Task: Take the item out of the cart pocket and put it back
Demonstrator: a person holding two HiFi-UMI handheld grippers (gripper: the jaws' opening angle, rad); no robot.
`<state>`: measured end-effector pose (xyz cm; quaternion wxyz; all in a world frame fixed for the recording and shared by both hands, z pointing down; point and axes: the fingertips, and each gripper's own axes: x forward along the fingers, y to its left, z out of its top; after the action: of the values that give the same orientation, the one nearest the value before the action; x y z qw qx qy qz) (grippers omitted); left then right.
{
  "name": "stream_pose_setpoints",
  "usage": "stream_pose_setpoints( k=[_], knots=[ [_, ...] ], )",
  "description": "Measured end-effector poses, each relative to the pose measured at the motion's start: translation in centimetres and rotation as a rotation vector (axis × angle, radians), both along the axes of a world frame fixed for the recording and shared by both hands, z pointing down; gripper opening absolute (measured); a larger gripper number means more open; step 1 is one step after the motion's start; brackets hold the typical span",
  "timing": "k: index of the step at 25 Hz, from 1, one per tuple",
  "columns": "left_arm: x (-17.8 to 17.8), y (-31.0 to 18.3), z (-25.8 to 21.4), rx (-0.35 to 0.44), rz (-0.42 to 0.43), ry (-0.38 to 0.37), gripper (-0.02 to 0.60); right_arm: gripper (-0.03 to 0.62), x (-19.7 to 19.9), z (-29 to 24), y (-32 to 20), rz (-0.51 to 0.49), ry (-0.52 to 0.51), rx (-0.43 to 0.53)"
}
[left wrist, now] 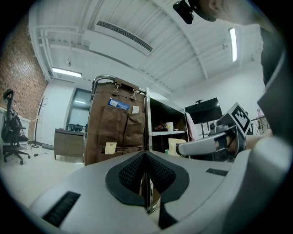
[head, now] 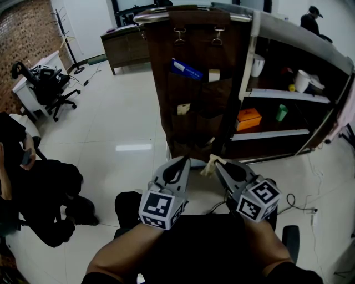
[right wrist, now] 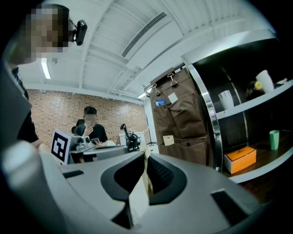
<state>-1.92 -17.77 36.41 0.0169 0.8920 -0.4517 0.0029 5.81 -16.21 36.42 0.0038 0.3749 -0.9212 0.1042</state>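
Both grippers sit just short of the cart (head: 195,17): the left gripper (head: 180,161) is closed with its jaws together, and the right gripper (head: 217,164) is clamped on a cream paper packet (head: 209,166). Brown pockets (head: 191,119) on the cart's near side hold a blue card (head: 186,69) and a tag (head: 183,109). An orange box (head: 248,118) sits on the cart's shelf.
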Motion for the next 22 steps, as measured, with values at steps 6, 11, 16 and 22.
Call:
stream_pose_setpoints(
  k=[6, 11, 16, 22],
  knots=[
    [-0.1, 0.0, -0.1, -0.002, -0.004, 0.002, 0.000, 0.038, 0.2, -3.1, -0.4, 0.003, -0.011, 0.069],
    [-0.1, -0.1, 0.1, -0.011, -0.003, 0.005, 0.000, 0.038, 0.5, -7.0, -1.4, 0.020, 0.004, 0.165],
    [-0.3, -0.3, -0.1, -0.005, -0.008, 0.008, 0.000, 0.038, 1.7, -11.4, -3.3, 0.051, -0.010, 0.262],
    [-0.4, -0.4, 0.2, -0.012, -0.008, 0.011, 0.000, 0.038, 2.1, -14.8, -5.7, 0.065, 0.003, 0.354]
  ],
)
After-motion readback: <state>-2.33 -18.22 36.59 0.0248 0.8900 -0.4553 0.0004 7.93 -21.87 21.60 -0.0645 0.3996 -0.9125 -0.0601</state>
